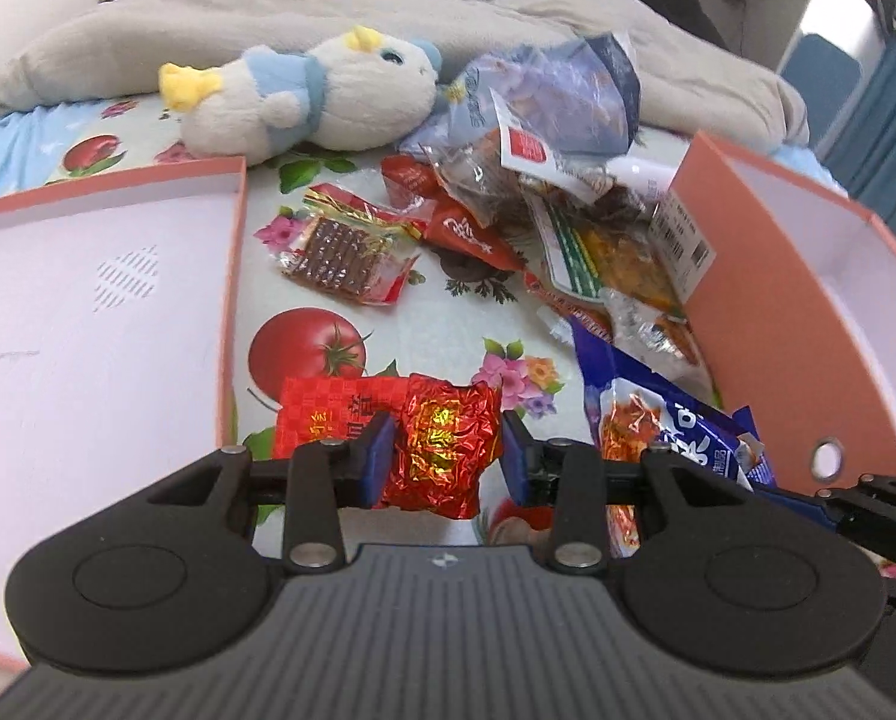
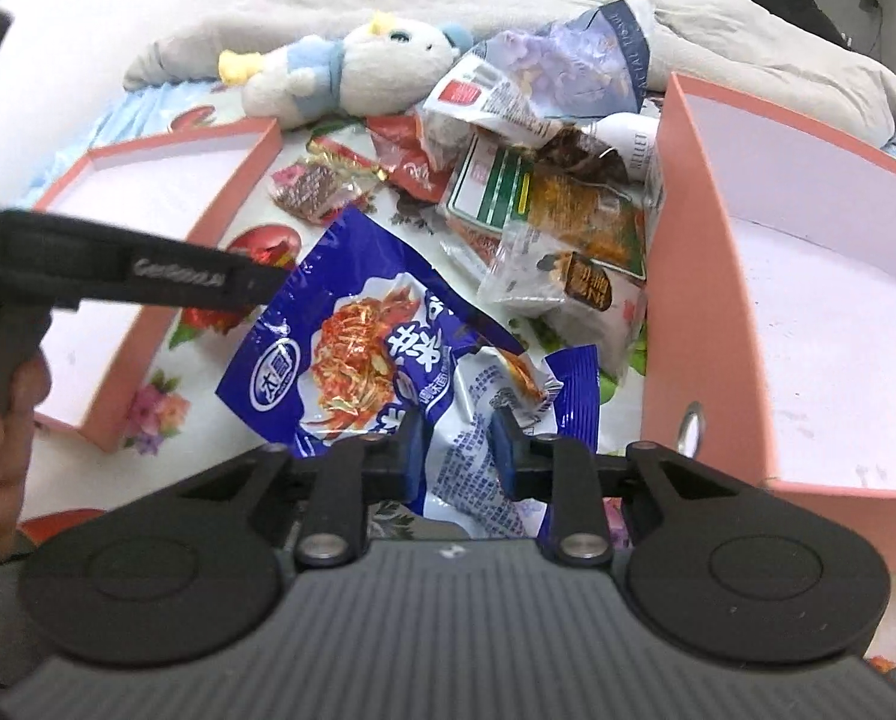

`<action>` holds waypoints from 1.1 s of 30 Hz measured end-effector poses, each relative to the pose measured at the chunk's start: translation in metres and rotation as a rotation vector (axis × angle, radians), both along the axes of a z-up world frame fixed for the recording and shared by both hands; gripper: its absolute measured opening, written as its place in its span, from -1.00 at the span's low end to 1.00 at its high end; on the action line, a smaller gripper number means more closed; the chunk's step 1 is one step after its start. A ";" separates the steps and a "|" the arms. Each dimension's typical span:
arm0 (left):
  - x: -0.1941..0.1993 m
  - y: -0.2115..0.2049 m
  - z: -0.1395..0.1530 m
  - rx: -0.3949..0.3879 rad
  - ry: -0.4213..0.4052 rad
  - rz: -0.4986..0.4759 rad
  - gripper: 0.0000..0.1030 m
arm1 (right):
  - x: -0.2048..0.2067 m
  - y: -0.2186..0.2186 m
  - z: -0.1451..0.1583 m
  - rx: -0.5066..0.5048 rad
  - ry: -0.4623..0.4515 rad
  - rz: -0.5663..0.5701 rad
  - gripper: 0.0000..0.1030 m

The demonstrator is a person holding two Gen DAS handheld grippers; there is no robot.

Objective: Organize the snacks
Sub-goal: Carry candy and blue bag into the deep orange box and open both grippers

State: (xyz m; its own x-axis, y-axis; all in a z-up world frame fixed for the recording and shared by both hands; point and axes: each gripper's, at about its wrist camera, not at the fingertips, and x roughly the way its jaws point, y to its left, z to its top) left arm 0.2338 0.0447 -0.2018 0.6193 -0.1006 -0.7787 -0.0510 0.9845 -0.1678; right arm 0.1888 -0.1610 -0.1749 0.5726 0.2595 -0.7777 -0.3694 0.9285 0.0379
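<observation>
A crinkled red foil packet (image 1: pixel 441 456) is clamped between the pads of the left claw (image 1: pixel 448 450), held just above the fruit-printed bed sheet (image 1: pixel 327 300), near the right wall of the left pink box (image 1: pixel 231 300). A large blue snack bag (image 2: pixel 399 360) is gripped at its near edge by the right claw (image 2: pixel 457 450), its far part lying on the sheet between the two boxes. Both the left box and the right pink box (image 2: pixel 688 312) are seen with bare white floors, so nothing appears to have been sorted yet. A loose pile of snacks (image 1: pixel 568 210) is left in the far middle, with a small brown-and-red packet (image 1: pixel 345 252) lying apart to its left. A plush toy (image 1: pixel 327 102) and a grey blanket (image 1: pixel 267 24) are seen beyond. The task is judged to be at its start: two items are in hand, most remain.
</observation>
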 end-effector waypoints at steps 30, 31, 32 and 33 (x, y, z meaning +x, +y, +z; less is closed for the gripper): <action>-0.017 -0.051 0.161 -0.089 -0.210 0.031 -0.17 | 0.010 -0.071 0.133 0.141 -0.165 -0.091 -0.48; -0.016 -0.055 0.167 -0.087 -0.220 0.023 -0.17 | 0.012 -0.075 0.137 0.142 -0.175 -0.092 -0.48; -0.016 -0.060 0.172 -0.085 -0.229 0.016 -0.17 | 0.014 -0.080 0.142 0.139 -0.186 -0.096 -0.48; -0.015 -0.065 0.178 -0.084 -0.239 0.007 -0.17 | 0.017 -0.085 0.147 0.139 -0.194 -0.099 -0.48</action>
